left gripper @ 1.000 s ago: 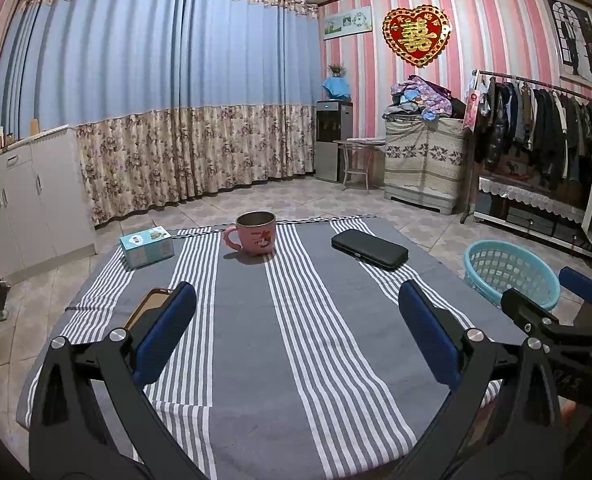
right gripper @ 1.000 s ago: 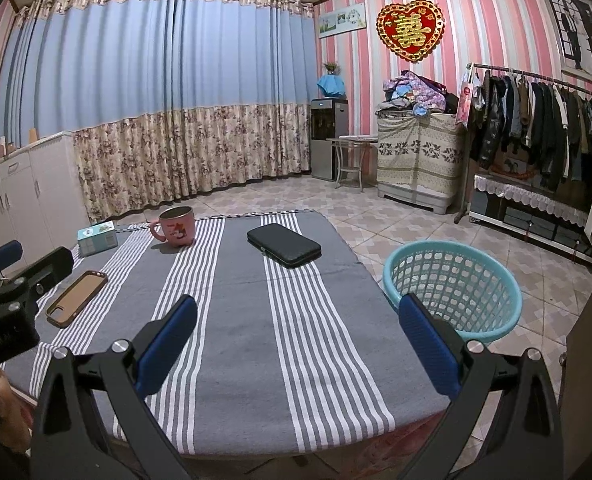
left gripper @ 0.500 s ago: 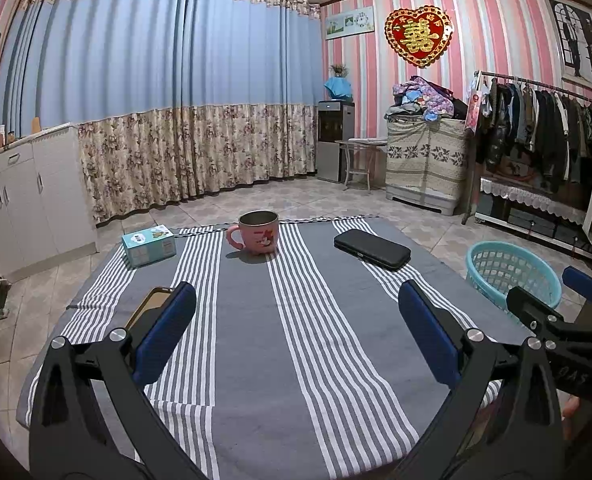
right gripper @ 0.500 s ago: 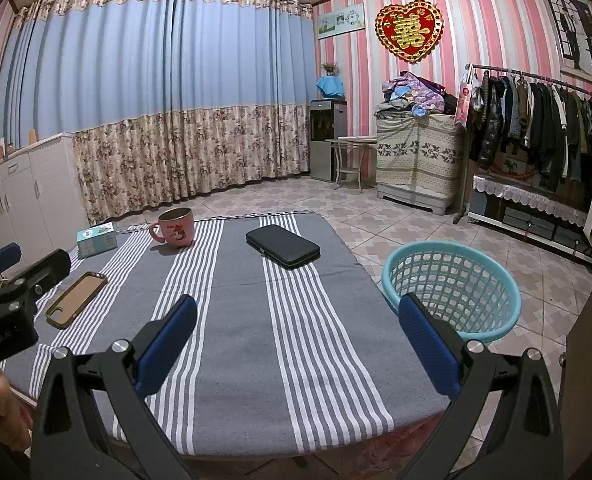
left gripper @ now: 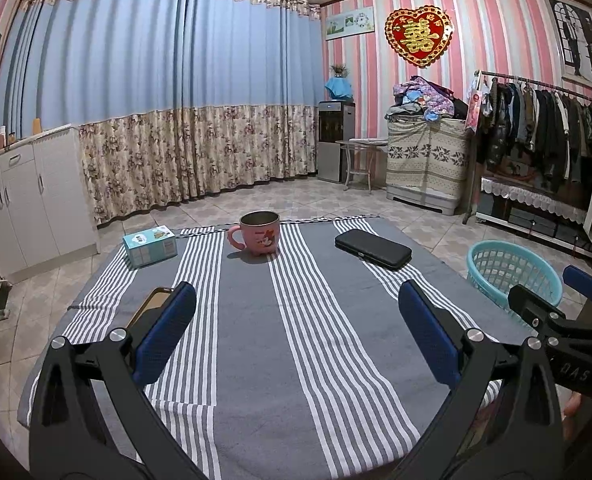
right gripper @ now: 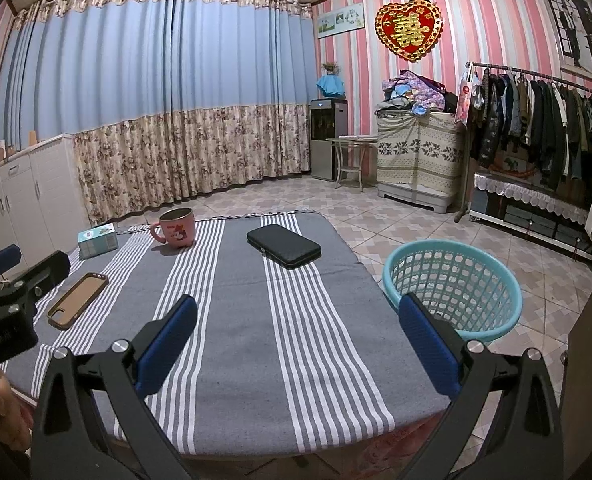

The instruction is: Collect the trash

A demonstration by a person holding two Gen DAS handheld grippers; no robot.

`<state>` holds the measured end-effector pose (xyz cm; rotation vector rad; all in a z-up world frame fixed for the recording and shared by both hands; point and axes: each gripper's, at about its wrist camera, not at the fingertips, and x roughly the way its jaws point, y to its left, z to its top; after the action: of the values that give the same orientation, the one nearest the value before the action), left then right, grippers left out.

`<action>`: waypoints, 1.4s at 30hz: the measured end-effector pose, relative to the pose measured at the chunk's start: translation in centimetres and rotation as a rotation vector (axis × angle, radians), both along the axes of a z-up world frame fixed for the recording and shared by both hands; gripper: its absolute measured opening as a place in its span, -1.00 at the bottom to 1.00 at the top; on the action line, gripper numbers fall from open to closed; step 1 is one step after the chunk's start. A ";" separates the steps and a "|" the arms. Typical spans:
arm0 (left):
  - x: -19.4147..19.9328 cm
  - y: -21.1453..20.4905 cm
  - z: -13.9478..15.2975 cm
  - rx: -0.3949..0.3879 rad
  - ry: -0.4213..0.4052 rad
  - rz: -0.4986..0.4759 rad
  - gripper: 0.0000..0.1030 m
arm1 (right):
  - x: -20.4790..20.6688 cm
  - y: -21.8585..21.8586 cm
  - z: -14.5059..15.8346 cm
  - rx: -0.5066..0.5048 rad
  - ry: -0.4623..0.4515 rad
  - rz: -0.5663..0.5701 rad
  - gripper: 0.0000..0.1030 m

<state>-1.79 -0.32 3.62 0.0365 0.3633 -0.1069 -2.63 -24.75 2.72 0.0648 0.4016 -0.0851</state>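
Your left gripper (left gripper: 296, 328) hovers over the near half of the tabletop (left gripper: 255, 360) with its fingers wide apart, holding nothing. Your right gripper (right gripper: 298, 330) hovers over the near right part, fingers likewise spread and empty. On the striped cloth (right gripper: 235, 320): a pink mug (left gripper: 257, 233) at the far edge, a small box (left gripper: 149, 246) at the far left corner, a black case (left gripper: 372, 249) near the far right corner, a phone case (right gripper: 77, 300) by the left edge. The teal basket (right gripper: 452, 286) stands on the floor just beside the right edge. No trash can be identified.
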 end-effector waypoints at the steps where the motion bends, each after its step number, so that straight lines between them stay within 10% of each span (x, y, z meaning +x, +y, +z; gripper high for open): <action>1: 0.0 0.0 0.0 0.001 0.000 0.000 0.90 | 0.0 0.1 0.0 0.000 0.001 0.000 0.91; 42: 0.1 0.5 -0.1 0.002 -0.002 0.002 0.90 | 0.0 0.4 -0.4 -0.001 0.000 0.001 0.91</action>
<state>-1.71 0.19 3.48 0.0382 0.3615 -0.1043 -2.65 -24.34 2.31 0.0632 0.4016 -0.0843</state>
